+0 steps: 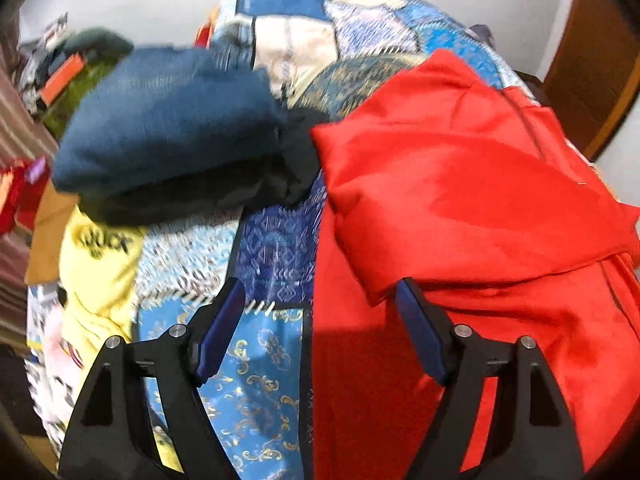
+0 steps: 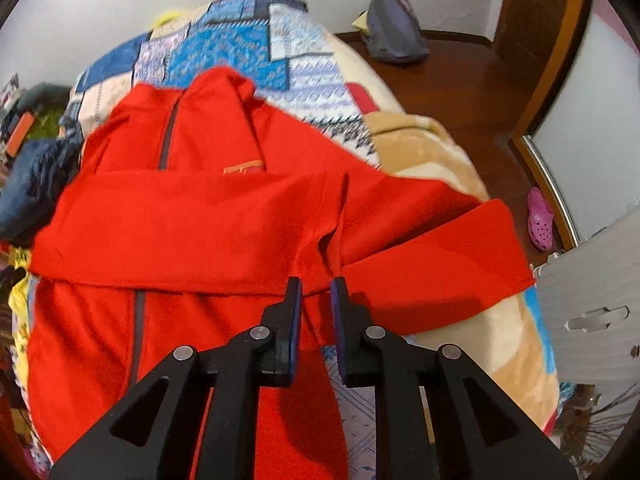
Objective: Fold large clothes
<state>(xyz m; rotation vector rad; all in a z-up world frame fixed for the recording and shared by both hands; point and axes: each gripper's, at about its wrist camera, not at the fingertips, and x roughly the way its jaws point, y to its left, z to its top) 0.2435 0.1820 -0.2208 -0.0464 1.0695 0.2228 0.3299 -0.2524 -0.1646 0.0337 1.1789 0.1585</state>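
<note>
A red zip jacket (image 2: 200, 216) lies spread on the patterned bedspread (image 2: 256, 44), with one sleeve folded across its chest and the other sleeve (image 2: 436, 248) reaching to the right. My right gripper (image 2: 316, 292) hovers over the jacket's middle, jaws narrowly apart with nothing between them. In the left wrist view the jacket (image 1: 460, 184) fills the right side. My left gripper (image 1: 320, 300) is wide open, its right finger at the folded sleeve's edge, its left finger over the blue bedspread (image 1: 260, 352).
A folded dark blue garment (image 1: 168, 120) lies on the bed to the left of the jacket, with a yellow printed shirt (image 1: 96, 264) beside it. A grey bag (image 2: 394, 28) and a pink clog (image 2: 540, 220) lie on the wooden floor at right.
</note>
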